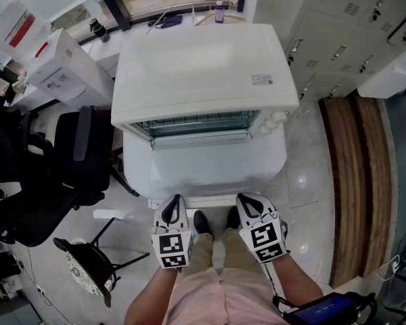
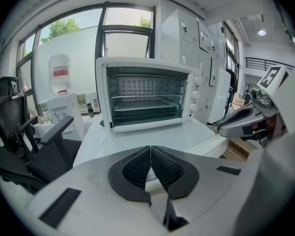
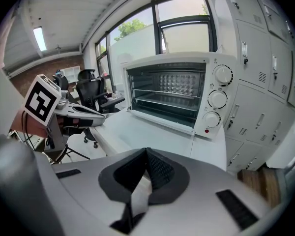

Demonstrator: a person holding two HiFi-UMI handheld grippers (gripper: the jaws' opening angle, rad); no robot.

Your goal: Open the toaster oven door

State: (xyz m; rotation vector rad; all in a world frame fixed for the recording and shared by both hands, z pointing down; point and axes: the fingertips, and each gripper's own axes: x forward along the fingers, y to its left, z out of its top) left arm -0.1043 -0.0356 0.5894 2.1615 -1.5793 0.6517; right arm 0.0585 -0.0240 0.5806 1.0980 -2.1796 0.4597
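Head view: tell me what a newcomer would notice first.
The big white toaster oven fills the middle on a white table, its front open and the wire racks showing. Low in front of it, the left tool and right tool hang side by side above the person's shoes, both shut and empty.

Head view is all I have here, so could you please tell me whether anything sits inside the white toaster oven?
Observer: Nothing that I can see. In the right gripper view the white toaster oven holds only its own metal shelves.
Operator: Thank you. Are the left gripper's jaws holding anything?
Observer: No. The left gripper has its jaws together, with nothing between them.
Operator: And the right gripper?
Observer: The right gripper is shut and empty too.
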